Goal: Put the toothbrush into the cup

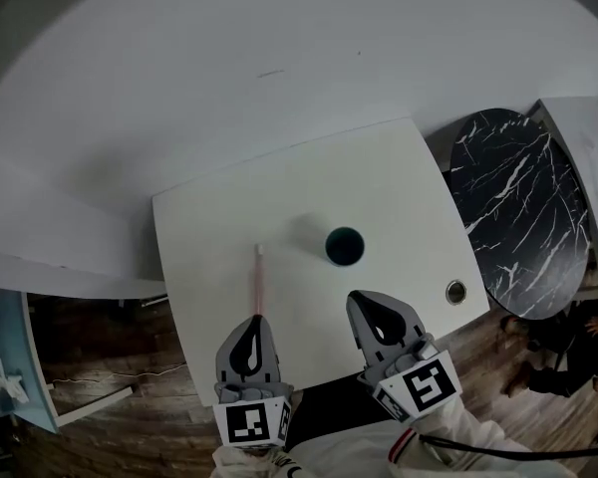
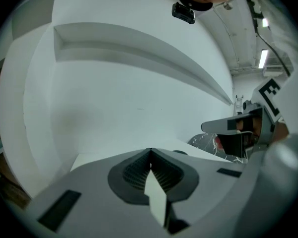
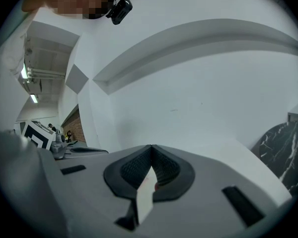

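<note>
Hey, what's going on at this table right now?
A person holds a gripper in each hand at the near edge of a white table. The left gripper and right gripper both have jaws shut on nothing. The toothbrush lies flat just ahead of the left gripper; the cup stands to its right. Nothing is picked up yet.

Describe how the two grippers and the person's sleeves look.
The left gripper and right gripper are grey, with jaws tapering to a point and black ribbed pads. Each carries a white cube with black square markers. The sleeves are white, the right cuff striped red; a black cable runs past it.
</note>
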Demonstrator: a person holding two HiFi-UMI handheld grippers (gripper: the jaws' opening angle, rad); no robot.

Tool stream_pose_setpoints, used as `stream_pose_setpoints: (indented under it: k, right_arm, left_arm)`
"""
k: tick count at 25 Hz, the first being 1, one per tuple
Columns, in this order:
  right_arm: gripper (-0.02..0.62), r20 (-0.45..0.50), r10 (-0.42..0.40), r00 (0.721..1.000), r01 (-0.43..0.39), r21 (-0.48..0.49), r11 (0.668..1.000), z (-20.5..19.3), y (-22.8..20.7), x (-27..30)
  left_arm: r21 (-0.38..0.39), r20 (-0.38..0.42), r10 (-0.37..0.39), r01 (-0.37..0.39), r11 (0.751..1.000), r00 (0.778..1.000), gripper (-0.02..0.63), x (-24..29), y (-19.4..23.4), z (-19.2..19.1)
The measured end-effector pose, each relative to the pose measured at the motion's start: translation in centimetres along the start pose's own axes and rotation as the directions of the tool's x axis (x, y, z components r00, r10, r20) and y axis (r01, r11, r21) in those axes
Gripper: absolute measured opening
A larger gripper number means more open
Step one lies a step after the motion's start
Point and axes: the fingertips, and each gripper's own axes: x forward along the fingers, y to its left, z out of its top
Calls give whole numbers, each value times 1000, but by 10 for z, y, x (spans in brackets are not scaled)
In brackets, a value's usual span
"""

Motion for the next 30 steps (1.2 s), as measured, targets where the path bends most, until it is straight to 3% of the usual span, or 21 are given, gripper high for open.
stream_pose_setpoints:
  k: [9, 18, 22, 26, 30]
  right_arm:
    - [3, -61, -5, 998, 6, 18, 1000, -39, -12, 36]
    - [3, -91, -12, 996, 16, 44, 999, -52, -19, 51]
    - [3, -101, -27, 994, 33, 57, 998, -56, -26, 57]
    - [3, -94, -37, 995, 44, 74, 996, -55, -32, 58]
    - [3, -85, -41, 996, 49, 96, 994, -56, -34, 59]
  left_arm:
    - [-20, -88, -9, 7, 1000, 996, 11, 47, 16, -46]
    - [-29, -226, 0, -6, 1000, 974, 15, 74, 36, -82]
    - [-53, -280, -33, 19, 998, 959, 136, 89, 38, -96]
    - [-64, -358, -74, 55, 996, 931, 282, 104, 38, -117]
    - [-35, -418, -76, 68, 997, 905, 302, 115, 45, -133]
